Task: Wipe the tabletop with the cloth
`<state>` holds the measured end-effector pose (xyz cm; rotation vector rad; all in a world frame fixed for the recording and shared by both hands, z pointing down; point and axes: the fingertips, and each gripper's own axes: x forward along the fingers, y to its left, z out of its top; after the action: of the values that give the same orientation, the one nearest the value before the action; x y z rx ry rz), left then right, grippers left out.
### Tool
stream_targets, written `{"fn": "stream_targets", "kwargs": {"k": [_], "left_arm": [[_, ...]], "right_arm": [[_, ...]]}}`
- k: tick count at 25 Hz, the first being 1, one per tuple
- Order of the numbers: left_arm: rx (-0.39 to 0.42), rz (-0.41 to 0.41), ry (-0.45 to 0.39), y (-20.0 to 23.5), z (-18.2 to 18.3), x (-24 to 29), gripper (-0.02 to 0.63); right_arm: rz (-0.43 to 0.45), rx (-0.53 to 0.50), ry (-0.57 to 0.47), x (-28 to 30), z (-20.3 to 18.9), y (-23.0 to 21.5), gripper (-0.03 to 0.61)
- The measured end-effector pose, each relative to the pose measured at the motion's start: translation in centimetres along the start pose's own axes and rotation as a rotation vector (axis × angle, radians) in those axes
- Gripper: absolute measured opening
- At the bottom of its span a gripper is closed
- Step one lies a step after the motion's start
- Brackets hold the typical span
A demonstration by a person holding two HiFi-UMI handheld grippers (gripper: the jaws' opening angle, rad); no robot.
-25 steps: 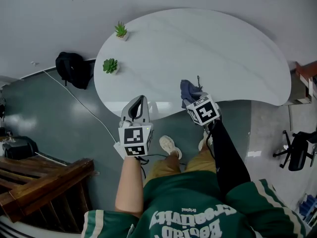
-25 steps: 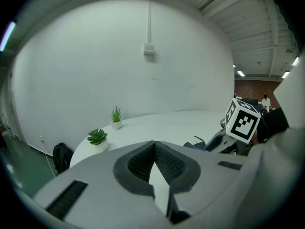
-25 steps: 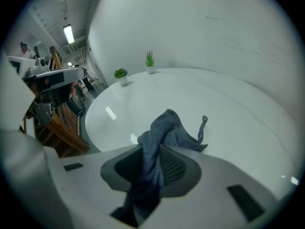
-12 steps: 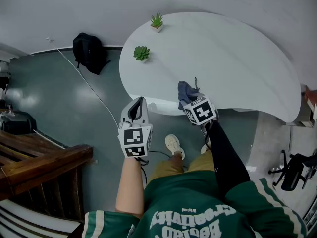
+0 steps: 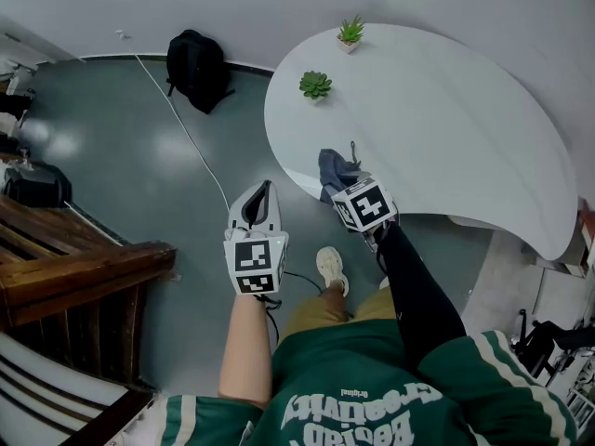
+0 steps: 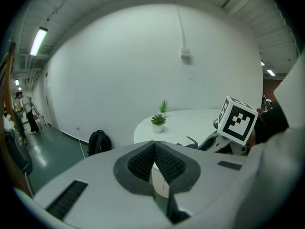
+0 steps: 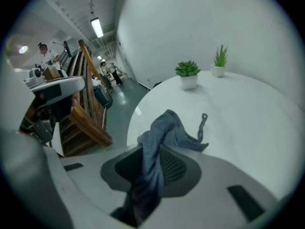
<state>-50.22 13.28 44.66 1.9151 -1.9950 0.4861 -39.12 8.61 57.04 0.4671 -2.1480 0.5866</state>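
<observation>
Over tabletop point(image 5: 437, 110) edge, right gripper point(image 5: 339, 184) pinches bunched cloth point(image 5: 332, 167), left gripper point(image 5: 257, 201) closed, empty; thin pinch could slip mid-wipe.

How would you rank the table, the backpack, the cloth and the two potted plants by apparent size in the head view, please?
1. table
2. backpack
3. cloth
4. nearer potted plant and farther potted plant: they look about alike, so unranked.
</observation>
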Motion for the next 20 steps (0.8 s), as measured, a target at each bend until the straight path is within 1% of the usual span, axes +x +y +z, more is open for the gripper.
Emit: {"fn": "stream_targets", "kwargs": {"k": [3, 6, 10, 12, 14, 16, 20], "left_arm": [[-0.01, 0.036, 0.006, 1.7, -0.6, -1.0, 0.0], [-0.012, 0.071, 0.016, 3.3, -1.4, -2.1, 0.0], [-0.017, 0.092, 0.023, 4.2, -2.0, -3.1, 0.0], [-0.023, 0.096, 0.022, 4.3, -1.9, -3.4, 0.0], [-0.032, 0.096, 0.023, 4.1, -2.0, -3.5, 0.0], [-0.034, 0.078, 0.03, 3.2, -2.3, -3.0, 0.0], [-0.02, 0.002, 0.056, -1.2, -2.8, -0.2, 0.0]], "right_arm": [[0.028, -0.032, 0.0, 1.3, 1.1, 1.9, 0.106], [0.077, -0.069, 0.002, 2.7, 2.2, 4.3, 0.106], [0.189, -0.128, -0.01, 3.8, 2.8, 8.4, 0.107], [0.225, -0.165, -0.055, 3.3, 3.3, 9.9, 0.109], [0.219, -0.176, -0.122, 2.1, 4.0, 10.2, 0.109], [0.19, -0.166, -0.187, 0.1, 4.2, 9.1, 0.109], [0.083, -0.133, -0.288, -5.4, 2.8, 3.4, 0.11]]}}
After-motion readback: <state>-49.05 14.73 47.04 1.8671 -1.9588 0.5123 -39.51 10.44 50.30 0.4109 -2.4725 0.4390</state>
